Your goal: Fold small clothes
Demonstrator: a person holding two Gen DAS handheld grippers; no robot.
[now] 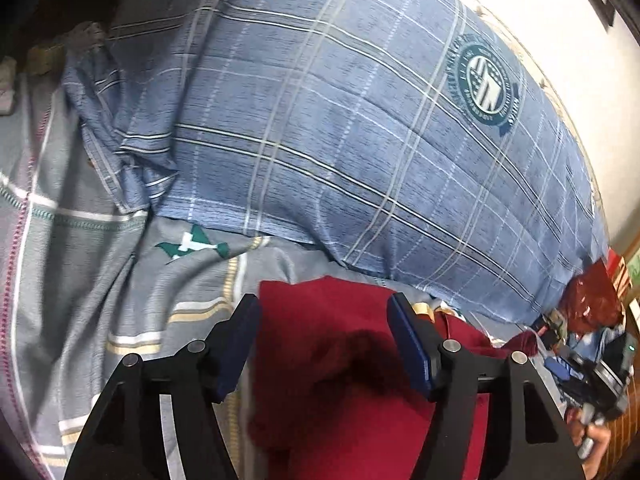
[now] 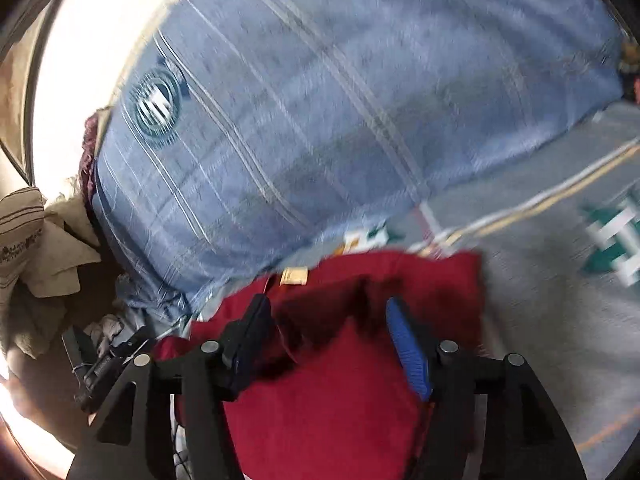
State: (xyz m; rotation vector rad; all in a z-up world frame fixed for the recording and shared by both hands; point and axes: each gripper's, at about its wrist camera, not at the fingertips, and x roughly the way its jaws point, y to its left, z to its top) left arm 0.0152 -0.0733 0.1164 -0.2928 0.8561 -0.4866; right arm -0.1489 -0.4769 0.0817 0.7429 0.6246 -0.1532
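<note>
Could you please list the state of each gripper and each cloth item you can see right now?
left gripper: open, nothing between its fingers, above the red cloth.
right gripper: open, holding nothing.
red garment: lying on the bed, partly folded, label showing at its far edge.
blue plaid pillow: lying beyond the garment, creased.
grey bedsheet: spread, wrinkled.
beige cloth: crumpled beside the pillow.

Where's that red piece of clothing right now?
In both wrist views the red garment lies on the grey bedsheet, just below the blue plaid pillow.
</note>
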